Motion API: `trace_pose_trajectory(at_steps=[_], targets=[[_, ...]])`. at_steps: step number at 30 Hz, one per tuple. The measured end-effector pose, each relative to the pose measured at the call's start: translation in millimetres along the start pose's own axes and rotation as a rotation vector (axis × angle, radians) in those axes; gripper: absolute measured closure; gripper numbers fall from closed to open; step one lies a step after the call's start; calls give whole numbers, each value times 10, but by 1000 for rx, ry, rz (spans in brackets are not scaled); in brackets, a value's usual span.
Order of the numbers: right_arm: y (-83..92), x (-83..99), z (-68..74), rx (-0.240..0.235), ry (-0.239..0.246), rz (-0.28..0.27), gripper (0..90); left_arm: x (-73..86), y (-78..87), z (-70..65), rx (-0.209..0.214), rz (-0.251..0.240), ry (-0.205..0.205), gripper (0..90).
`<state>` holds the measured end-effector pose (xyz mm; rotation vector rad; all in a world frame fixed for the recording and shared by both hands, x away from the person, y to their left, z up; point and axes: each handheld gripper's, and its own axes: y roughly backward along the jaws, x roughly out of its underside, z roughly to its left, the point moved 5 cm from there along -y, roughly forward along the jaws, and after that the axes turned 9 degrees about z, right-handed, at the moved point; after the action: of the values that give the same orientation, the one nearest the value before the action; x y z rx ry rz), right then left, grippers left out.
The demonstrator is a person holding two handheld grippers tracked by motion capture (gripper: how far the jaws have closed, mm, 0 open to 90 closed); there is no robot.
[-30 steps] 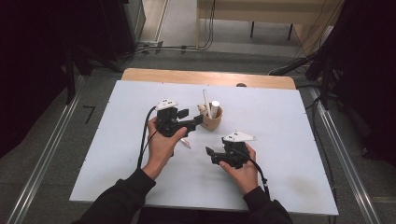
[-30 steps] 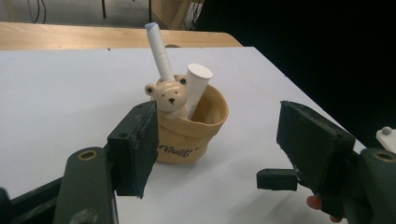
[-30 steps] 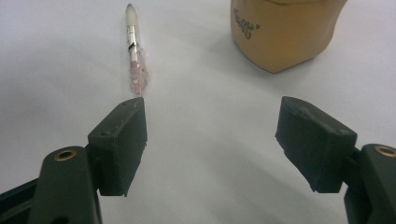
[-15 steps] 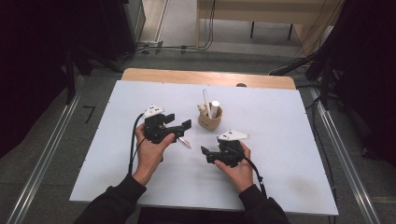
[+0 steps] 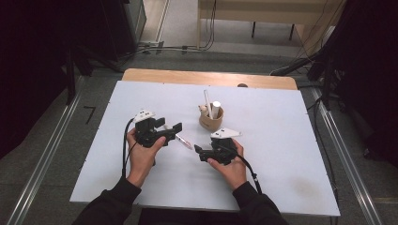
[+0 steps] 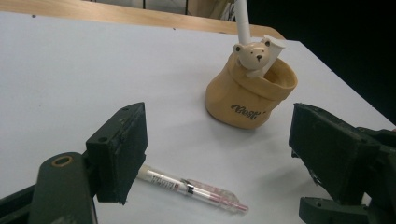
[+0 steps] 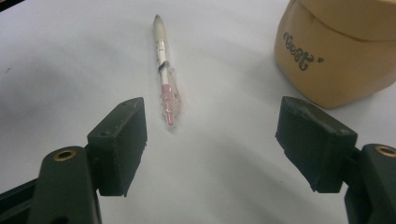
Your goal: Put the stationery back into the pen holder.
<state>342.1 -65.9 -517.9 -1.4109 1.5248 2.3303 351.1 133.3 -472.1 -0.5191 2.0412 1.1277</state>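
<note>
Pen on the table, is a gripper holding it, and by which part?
No. The pen lies loose on the table. The left gripper and the right gripper are open, holding nothing.

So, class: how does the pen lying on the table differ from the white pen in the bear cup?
The pen on the table lies flat, loose between the grippers; the white pen in the cup stands upright in the tan bear cup. The lying pen has a clear barrel with pink inside; the standing one looks plain white. Both are slim pens.
</note>
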Motion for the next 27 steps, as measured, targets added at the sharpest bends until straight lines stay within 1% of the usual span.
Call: trace_pose_trajectory(at_steps=[5, 10, 16, 19, 22, 27], targets=[[-55, -44, 44, -6, 13, 3, 235, 43, 29, 56, -11, 10, 8, 193], [-111, -101, 83, -9, 22, 4, 242, 75, 77, 126, -22, 8, 19, 192], [-178, -164, 124, -7, 30, 4, 247, 120, 172, 309, -56, 3, 43, 192], [-218, -202, 141, -6, 40, 3, 254, 138, 225, 380, -68, -2, 52, 192], [-258, -235, 168, -7, 45, 2, 258, 164, 260, 436, -73, -3, 62, 192], [-328, -277, 197, -6, 55, -1, 265, 184, 297, 492, -79, -8, 72, 192]])
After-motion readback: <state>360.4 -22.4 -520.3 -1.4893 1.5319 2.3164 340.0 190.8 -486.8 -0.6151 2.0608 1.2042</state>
